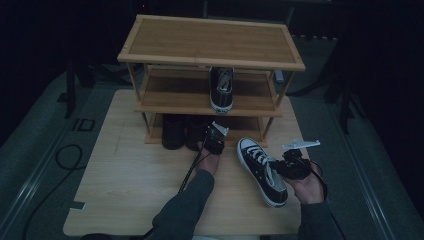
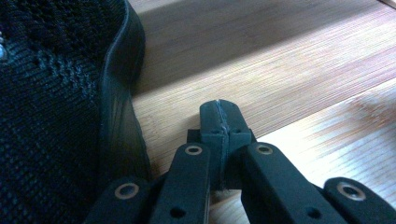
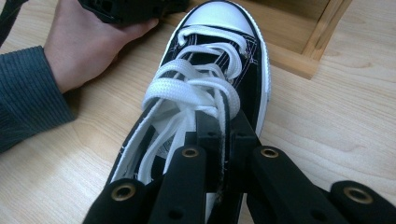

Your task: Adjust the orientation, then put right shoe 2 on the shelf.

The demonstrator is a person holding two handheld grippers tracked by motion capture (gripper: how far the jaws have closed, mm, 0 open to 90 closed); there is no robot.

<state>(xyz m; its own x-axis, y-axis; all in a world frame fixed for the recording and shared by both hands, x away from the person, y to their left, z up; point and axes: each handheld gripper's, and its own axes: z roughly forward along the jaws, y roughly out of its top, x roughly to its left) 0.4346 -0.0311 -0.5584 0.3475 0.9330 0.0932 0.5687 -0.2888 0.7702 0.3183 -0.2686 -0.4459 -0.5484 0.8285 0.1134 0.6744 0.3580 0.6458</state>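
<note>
The three-tier bamboo shoe rack is standing ahead of both grippers, and it is looking partly filled: one black-and-white canvas sneaker is already sitting on its middle shelf and a pair of dark black shoes is occupying the bottom shelf, so the job appears to be about halfway along, with the matching sneaker not yet shelved. That second black canvas sneaker with white laces and white toe cap is lying on the light wooden table, toe pointing toward the rack, directly under the right gripper, whose jaws are pinching its side wall beside the laces. The left gripper is hovering with jaws pressed together on nothing, just right of a dark shoe's sole.
</note>
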